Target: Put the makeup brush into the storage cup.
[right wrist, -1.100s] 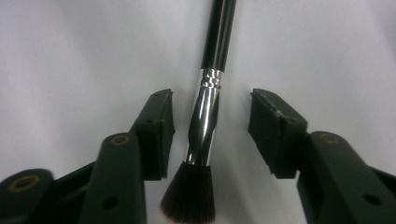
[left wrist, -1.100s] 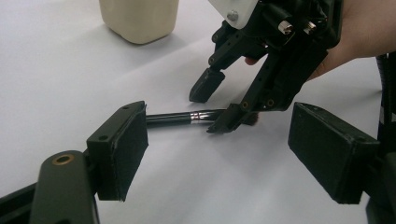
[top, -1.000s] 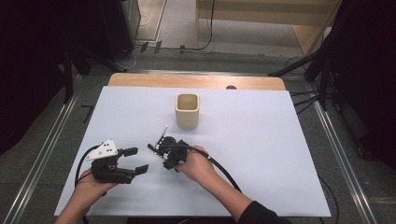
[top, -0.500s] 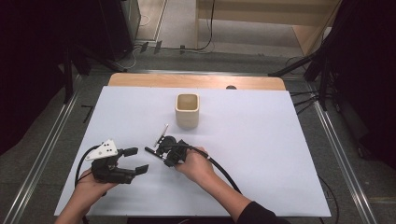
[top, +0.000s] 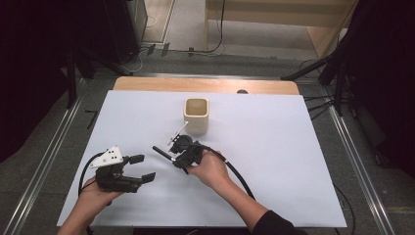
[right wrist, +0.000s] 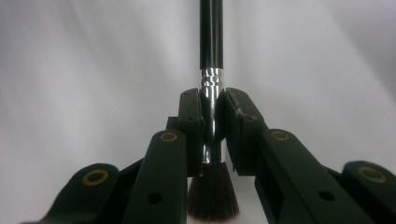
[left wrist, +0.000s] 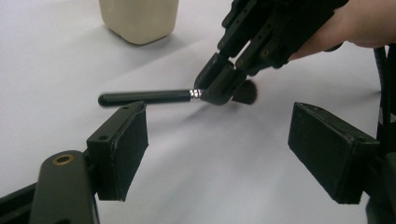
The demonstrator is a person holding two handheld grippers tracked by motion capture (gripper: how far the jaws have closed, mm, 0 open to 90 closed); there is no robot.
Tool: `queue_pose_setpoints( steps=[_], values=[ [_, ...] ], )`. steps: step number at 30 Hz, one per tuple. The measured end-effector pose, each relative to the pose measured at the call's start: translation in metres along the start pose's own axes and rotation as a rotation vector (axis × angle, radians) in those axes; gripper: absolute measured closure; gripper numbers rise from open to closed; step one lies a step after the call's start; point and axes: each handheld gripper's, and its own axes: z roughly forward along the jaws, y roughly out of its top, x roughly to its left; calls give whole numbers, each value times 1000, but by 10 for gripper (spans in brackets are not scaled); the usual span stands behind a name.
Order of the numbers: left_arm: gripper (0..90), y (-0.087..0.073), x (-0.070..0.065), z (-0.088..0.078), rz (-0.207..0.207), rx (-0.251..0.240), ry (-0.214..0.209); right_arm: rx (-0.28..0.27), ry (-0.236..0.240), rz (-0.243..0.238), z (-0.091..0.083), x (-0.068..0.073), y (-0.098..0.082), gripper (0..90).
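Observation:
A makeup brush with a black handle (top: 161, 152) and dark bristles lies flat on the white table. My right gripper (top: 177, 157) is shut on its silver ferrule. In the right gripper view both pads press the ferrule (right wrist: 211, 81), with the bristles (right wrist: 212, 196) behind them and the handle (right wrist: 211, 37) pointing away. My left gripper (top: 142, 167) rests at the near left, open and holding nothing. In its own view the left gripper (left wrist: 219, 135) faces the brush (left wrist: 144, 97) and the right gripper (left wrist: 219, 86) just beyond.
A beige square cup (top: 196, 115) stands upright behind the brush, also seen as the cup (left wrist: 138, 18) at the top of the left gripper view. A thin pale stick (top: 179, 130) lies between the cup and the right gripper. The white table (top: 293, 147) extends to the right.

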Motion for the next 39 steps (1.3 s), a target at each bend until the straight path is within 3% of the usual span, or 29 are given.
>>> queue_pose_setpoints(
  steps=[10,16,29,33,39],
  values=[
    [206,0,0,0,-3,3,-2,-101,12,32,-21,-13,-12,791],
    [212,0,0,2,3,7,-12,-161,56,45,-34,-23,-25,791],
    [212,0,0,8,-7,27,-23,-198,107,-15,-58,-36,-52,791],
    [228,1,1,8,-34,22,-35,-207,131,5,-65,-42,-58,791],
    [231,4,-1,10,-37,19,-52,-213,140,-15,-68,-45,-65,791]
  ],
)
